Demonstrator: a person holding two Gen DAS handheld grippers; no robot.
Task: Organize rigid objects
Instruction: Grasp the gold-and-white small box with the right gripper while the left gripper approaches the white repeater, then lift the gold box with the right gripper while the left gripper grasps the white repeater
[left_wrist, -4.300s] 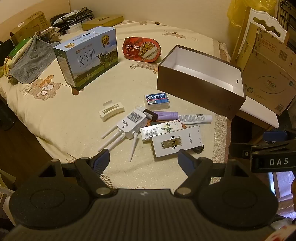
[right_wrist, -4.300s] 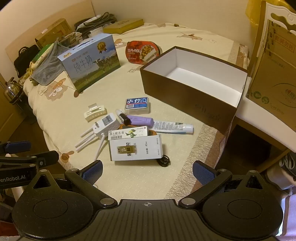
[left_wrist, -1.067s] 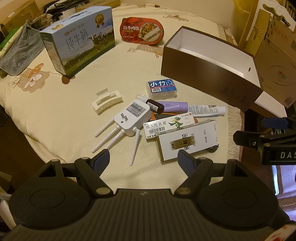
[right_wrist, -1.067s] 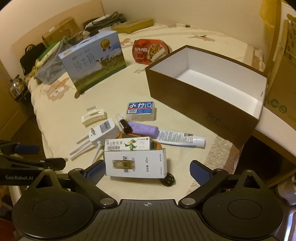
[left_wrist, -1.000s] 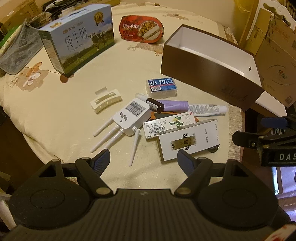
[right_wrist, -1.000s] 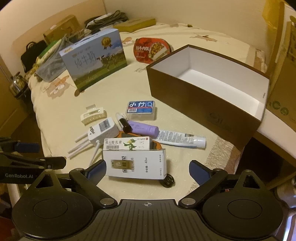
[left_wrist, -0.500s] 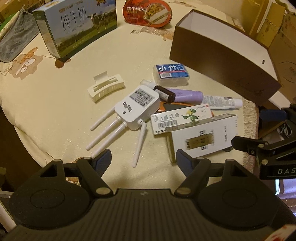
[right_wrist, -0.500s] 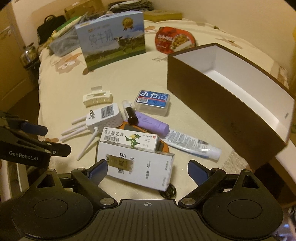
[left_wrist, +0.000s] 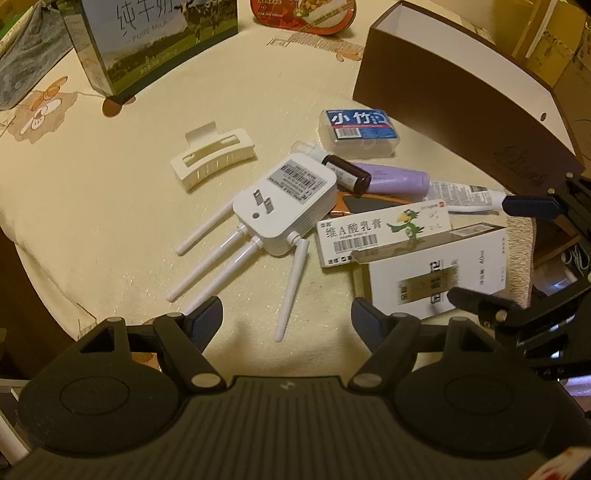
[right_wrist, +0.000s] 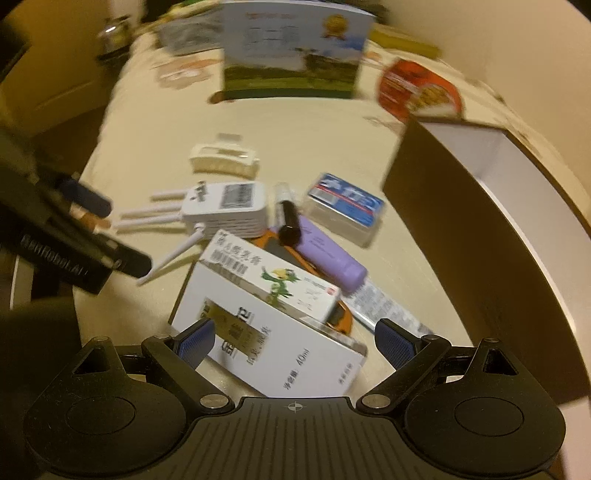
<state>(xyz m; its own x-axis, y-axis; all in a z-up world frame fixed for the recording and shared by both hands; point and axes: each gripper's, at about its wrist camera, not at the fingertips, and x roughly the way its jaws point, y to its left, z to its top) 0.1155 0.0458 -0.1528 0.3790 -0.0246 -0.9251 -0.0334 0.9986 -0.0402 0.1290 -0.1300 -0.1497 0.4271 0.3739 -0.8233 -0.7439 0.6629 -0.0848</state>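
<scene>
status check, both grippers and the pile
Left gripper open, empty. Right gripper open over white carton. Parrot box lies on it.

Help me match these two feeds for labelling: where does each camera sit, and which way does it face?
Left wrist: on the left tongs, looking steeply down at the white router; its own open fingers show, the right tongs at the right edge.
Right wrist: on the right tongs, over the large white carton; open fingers show, picture blurred.
Shared: router, carton, brown box.
</scene>
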